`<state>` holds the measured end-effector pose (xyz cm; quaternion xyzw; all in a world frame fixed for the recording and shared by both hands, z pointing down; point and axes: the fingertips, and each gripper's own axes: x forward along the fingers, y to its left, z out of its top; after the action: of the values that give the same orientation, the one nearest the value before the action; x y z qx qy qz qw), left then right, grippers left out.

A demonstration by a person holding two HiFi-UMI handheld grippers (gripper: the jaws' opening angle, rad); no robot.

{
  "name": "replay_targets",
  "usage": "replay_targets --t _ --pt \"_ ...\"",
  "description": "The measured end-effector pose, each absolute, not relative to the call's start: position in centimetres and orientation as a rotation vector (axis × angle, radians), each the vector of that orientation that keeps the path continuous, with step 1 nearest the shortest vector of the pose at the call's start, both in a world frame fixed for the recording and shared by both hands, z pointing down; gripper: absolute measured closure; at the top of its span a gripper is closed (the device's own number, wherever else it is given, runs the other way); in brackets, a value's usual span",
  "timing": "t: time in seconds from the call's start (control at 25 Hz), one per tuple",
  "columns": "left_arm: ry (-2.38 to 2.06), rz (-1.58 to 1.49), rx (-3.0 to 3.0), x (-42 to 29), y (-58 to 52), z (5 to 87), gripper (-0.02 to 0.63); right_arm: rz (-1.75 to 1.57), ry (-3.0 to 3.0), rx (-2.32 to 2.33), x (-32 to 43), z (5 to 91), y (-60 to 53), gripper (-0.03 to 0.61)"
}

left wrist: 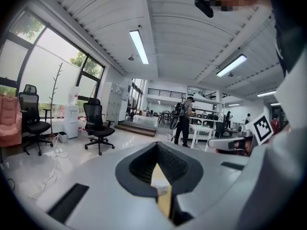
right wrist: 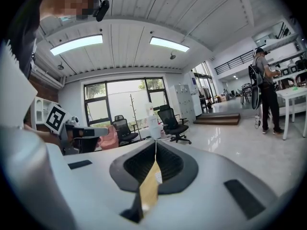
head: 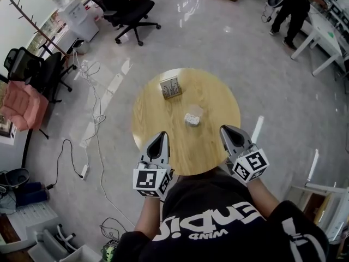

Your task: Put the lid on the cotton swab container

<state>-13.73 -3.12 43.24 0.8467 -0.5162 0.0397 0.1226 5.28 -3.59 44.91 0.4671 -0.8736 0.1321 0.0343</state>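
A round wooden table (head: 218,100) carries two small items. A square clear box with tan contents (head: 170,87) lies toward the far side. A small clear plastic piece with white inside (head: 192,117) sits near the middle; I cannot tell which is the lid. My left gripper (head: 162,136) hovers over the table's near left edge, shut and empty. My right gripper (head: 224,129) hangs over the near right edge, also shut and empty. In the left gripper view the jaws (left wrist: 157,150) meet at the tip, with only wood seen below. The right gripper view shows the same (right wrist: 156,145).
Black office chairs (head: 122,7) and a pink-draped chair (head: 22,103) stand on the glossy floor to the left. Cables (head: 95,119) trail beside the table. A person (head: 292,7) stands by white desks at the far right. A white rack (head: 327,201) is near my right.
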Motion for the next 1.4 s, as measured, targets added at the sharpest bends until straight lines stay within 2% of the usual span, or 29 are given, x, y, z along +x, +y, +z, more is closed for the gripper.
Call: replay_targets --t 0.72,1.04,1.12,1.4 --pt "-1.529 0.118 2.441 -11.0 -7.3 43.4 0.606 0.373 -2.778 1.254 6.2 45.5 -8.1 0.572" --pt "-1.534 0.12 2.428 -10.3 -8.3 43.4 0.606 0.416 -2.846 1.083 4.7 46.0 -8.8 0.426" --pt "-1.54 0.117 2.425 -10.1 -8.6 43.2 0.606 0.389 -2.872 0.995 4.2 46.2 -8.6 0.361" --pt "-1.564 0.112 2.415 -10.2 -8.9 43.2 0.606 0.373 -2.82 0.921 3.6 49.1 -8.8 0.345"
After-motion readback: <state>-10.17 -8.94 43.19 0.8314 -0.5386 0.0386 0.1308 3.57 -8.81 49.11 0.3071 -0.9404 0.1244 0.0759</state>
